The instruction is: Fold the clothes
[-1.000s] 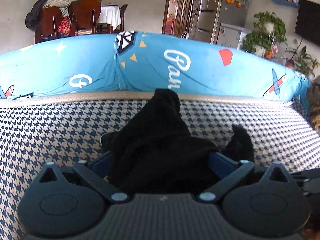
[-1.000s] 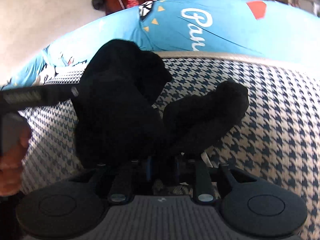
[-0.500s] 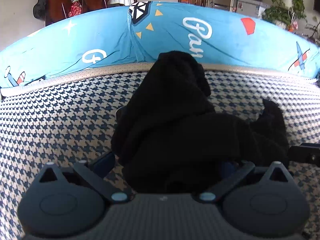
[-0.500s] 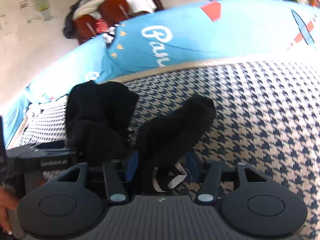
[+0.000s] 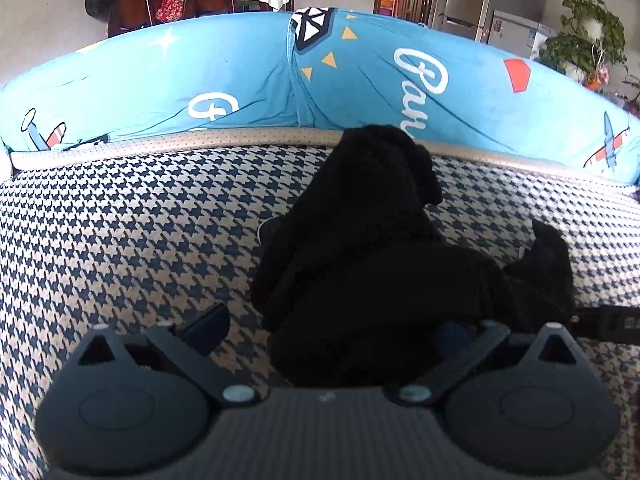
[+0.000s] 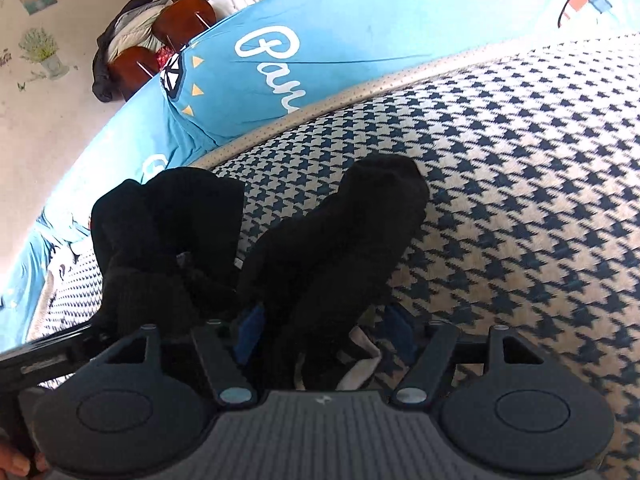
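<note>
My right gripper (image 6: 320,324) jaws were opening around the black garment (image 6: 332,248); my left gripper (image 5: 328,328) jaws stood spread. The bunched fold could flop open.

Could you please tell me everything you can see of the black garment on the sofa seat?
The black garment is soft, thick, knit-looking cloth, crumpled in a heap on the houndstooth seat cushion. One lobe rises toward the blue backrest cover, another trails right. A pale inner patch shows between the opening right claw jaws. The open left claw straddles its near edge.
</note>
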Demonstrator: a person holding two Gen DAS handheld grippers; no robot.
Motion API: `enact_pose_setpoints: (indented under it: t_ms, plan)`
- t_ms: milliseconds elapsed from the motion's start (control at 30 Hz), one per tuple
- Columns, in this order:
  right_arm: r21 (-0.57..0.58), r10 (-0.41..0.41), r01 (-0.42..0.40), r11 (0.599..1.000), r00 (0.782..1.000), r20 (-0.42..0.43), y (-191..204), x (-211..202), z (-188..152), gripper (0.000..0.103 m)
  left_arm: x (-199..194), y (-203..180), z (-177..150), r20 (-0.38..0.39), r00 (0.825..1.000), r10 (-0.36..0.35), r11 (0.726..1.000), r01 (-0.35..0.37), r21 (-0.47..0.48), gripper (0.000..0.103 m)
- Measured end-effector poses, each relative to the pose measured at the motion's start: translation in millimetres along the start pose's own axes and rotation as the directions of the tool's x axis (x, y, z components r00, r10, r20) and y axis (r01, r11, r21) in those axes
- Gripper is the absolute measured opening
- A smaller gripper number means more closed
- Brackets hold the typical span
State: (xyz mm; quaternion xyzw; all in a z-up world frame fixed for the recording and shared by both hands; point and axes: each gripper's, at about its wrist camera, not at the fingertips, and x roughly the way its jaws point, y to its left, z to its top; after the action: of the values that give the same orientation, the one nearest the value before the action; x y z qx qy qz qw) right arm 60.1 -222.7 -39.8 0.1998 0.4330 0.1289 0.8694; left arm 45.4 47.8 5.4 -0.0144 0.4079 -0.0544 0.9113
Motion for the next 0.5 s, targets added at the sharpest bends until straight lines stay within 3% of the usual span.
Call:
enact_pose_setpoints:
  t_ms: [133, 233, 300, 400, 500]
  plan:
    - [0.04, 0.028, -0.028, 0.999, 1.0, 0.002, -0.7, 12.7, 1.3, 0.067, -9.9, 5.9, 3.8, 0.042, 0.999, -0.005, 1.0, 0.006, -0.018, 0.103]
    - [0.031, 0.049, -0.05, 0.998, 0.999, 0.012, 4.2, 20.9, 1.9, 0.048, -13.9, 10.2, 7.4, 0.064, 0.998, 0.0, 0.999, 0.002, -0.034, 0.103]
    - [0.008, 0.071, -0.071, 0.997, 0.997, 0.024, 9.7, 23.9, 2.9, 0.027, -15.6, 12.3, 9.4, 0.074, 0.997, 0.006, 0.999, -0.003, -0.043, 0.103]
    - [-0.056, 0.111, -0.108, 0.993, 0.993, 0.044, 23.7, 21.8, 3.1, 0.017, -20.4, 14.3, 11.7, 0.101, 0.994, 0.029, 0.999, -0.025, -0.041, 0.103]
    - [-0.143, 0.186, -0.175, 0.974, 0.98, 0.07, 39.8, 13.8, 0.9, 0.015, -28.4, 16.4, 14.8, 0.145, 0.987, 0.062, 0.998, -0.057, -0.033, 0.103]
